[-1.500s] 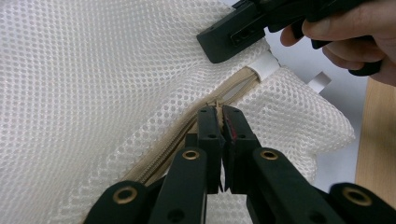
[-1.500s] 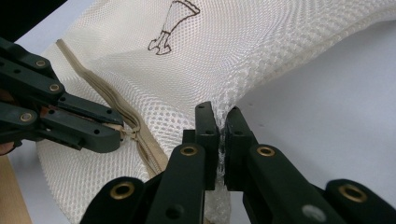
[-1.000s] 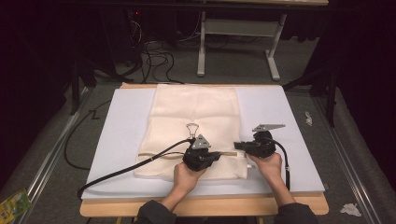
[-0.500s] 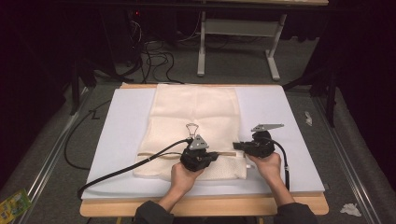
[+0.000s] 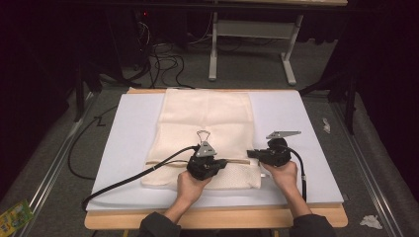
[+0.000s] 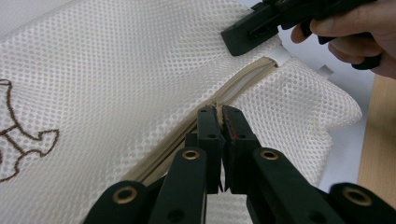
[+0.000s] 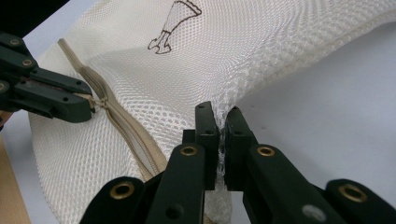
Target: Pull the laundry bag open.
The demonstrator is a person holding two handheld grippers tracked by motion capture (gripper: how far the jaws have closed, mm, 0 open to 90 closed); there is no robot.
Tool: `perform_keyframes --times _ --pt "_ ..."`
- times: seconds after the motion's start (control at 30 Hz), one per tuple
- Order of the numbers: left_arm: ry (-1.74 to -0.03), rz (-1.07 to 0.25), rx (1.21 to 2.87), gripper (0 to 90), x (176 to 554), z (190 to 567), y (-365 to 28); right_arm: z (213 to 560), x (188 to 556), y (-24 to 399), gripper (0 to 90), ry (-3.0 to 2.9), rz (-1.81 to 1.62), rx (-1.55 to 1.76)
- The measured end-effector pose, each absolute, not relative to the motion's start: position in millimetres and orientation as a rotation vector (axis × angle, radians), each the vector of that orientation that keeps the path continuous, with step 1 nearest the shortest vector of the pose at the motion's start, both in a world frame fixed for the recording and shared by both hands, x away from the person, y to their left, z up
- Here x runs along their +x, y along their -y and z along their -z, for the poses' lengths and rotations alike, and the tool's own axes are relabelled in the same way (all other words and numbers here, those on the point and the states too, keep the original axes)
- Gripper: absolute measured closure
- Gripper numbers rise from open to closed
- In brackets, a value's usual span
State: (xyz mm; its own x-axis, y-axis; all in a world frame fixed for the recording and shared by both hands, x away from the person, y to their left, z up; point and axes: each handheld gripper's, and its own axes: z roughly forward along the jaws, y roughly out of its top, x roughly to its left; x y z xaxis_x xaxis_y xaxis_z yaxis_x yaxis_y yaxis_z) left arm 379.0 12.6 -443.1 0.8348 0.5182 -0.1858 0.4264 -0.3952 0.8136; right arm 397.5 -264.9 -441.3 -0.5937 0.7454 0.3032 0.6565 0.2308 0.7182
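Jaws of the left gripper point(image 6: 219, 114) are clamped on the zipper pull point(image 6: 217, 111) of a cream mesh laundry bag point(image 6: 140, 60), partway along the beige zipper point(image 6: 243, 84) — the pull sits pinched between the two black pads. The right gripper point(image 7: 219, 116) has its jaws closed on a bunched fold of mesh at the bag's edge, near the zipper's end. In the high view both grippers sit close together over the near end of the bag point(image 5: 207, 123), which lies flat on a white board point(image 5: 306, 128) covering the wooden table point(image 5: 217, 219) — a hand behind each gripper.
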Motion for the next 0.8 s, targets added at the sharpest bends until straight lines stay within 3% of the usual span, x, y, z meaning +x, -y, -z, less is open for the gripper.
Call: perform_keyframes --times 0.8 --pt "-0.703 -0.168 2.033 87.2 377.5 439.1 -28.7 440.6 398.2 267.3 88.4 -2.361 -1.296 1.358"
